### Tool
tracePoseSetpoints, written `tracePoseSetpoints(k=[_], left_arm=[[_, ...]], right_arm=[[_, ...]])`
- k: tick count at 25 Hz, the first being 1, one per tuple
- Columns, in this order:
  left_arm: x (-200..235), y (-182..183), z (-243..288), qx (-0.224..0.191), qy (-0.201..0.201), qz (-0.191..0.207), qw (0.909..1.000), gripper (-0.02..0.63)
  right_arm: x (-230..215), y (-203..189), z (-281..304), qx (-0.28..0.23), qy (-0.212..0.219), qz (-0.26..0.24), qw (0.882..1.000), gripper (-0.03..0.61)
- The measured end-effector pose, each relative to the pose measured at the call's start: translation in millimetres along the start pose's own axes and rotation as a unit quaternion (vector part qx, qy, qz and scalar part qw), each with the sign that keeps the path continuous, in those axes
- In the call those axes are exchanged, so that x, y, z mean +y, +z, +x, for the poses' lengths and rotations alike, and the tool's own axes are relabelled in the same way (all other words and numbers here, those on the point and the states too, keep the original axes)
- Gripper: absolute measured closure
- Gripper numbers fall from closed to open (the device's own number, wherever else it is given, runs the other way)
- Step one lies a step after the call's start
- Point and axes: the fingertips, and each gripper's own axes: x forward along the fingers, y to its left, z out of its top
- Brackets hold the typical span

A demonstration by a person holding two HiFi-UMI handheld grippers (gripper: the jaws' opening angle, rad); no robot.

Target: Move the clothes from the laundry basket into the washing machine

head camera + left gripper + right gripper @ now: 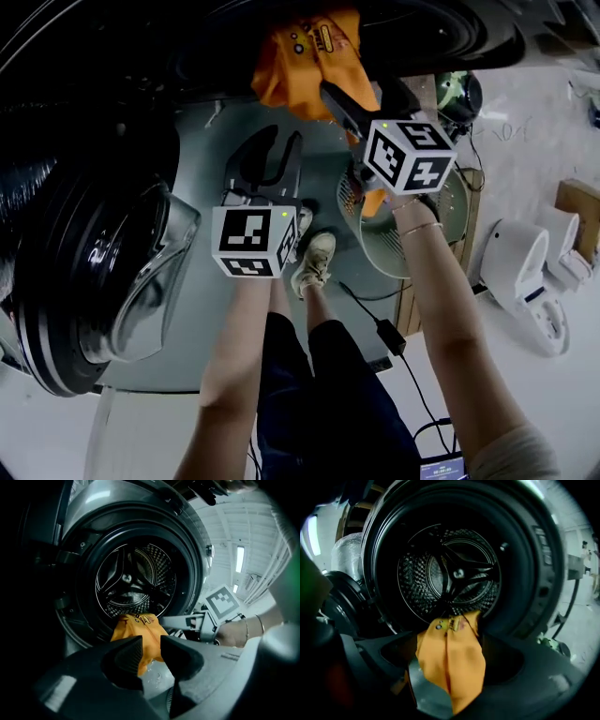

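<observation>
An orange garment (pixel 300 56) hangs over the front lip of the washing machine's round opening, its top edge just inside the steel drum (pixel 450 573). My right gripper (pixel 352 108) reaches up to it. In the right gripper view its jaws (pixel 450 670) stand wide apart; the garment (pixel 450 660) lies between them and neither pad presses on it. My left gripper (pixel 272 150) hovers lower, in front of the machine's grey front panel. Its jaws (pixel 151 651) stand a little apart with nothing between them, and the garment (pixel 136 630) shows beyond.
The washer's glass door (pixel 103 262) stands swung open at the left. A round pale mesh basket (pixel 412 225) sits behind my right arm. On the floor lie a cable with a power brick (pixel 389 336), a white appliance (pixel 525 272) and a cardboard box (pixel 577 211).
</observation>
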Motion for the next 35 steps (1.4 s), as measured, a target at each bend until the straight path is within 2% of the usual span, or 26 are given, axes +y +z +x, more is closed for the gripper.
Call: tracePoseSetpoints(k=[4,8,12,15,18,20,24,26,27,30,33,35], left_arm=[[-11.2,-18.4,2.2,0.021,-0.013,0.007,0.9997,0.491],[-24.2,-36.2,3.6,0.038,-0.026,0.018,0.9988,0.490],[-31.4,-53.3,8.4,0.051,-0.032,0.020,0.9979,0.491],[-37.9,-66.4,10.1,0.063,-0.039,0.020,0.9970,0.491],[-46.8,-76.9,11.9,0.073,-0.048,0.025,0.9959,0.491],[-49.5,-82.7,14.0,0.077,-0.051,0.026,0.9954,0.491],[-52.0,-87.4,16.3,0.082,-0.054,0.026,0.9948,0.491],[-53.7,-86.3,16.6,0.082,-0.056,0.028,0.9946,0.491],[-54.0,-86.0,16.5,0.083,-0.056,0.029,0.9946,0.491],[-50.7,-85.8,17.3,0.083,-0.055,0.029,0.9946,0.491],[-50.0,-83.5,17.1,0.081,-0.054,0.027,0.9949,0.491],[-51.8,-80.6,14.7,0.080,-0.055,0.026,0.9949,0.491]], right_arm=[[-30.5,-71.9,-41.4,0.064,-0.050,0.031,0.996,0.133],[-43.7,-133.2,-72.3,0.117,-0.074,0.042,0.990,0.112],[-48.5,-164.2,-86.6,0.138,-0.085,0.028,0.986,0.095],[-53.0,-179.0,-96.3,0.140,-0.092,0.027,0.985,0.097],[-59.8,-188.0,-100.9,0.148,-0.100,0.004,0.984,0.111],[-67.6,-191.7,-99.8,0.155,-0.115,-0.015,0.981,0.139],[-81.8,-194.9,-102.8,0.162,-0.159,-0.051,0.973,0.248],[-91.5,-193.9,-108.0,0.163,-0.187,-0.056,0.967,0.366],[-94.7,-193.3,-109.6,0.163,-0.194,-0.053,0.966,0.368],[-95.5,-191.6,-109.9,0.168,-0.194,-0.049,0.965,0.405],[-85.3,-187.4,-111.8,0.163,-0.181,-0.053,0.968,0.528],[-73.3,-178.6,-113.3,0.150,-0.165,-0.052,0.974,0.529]])
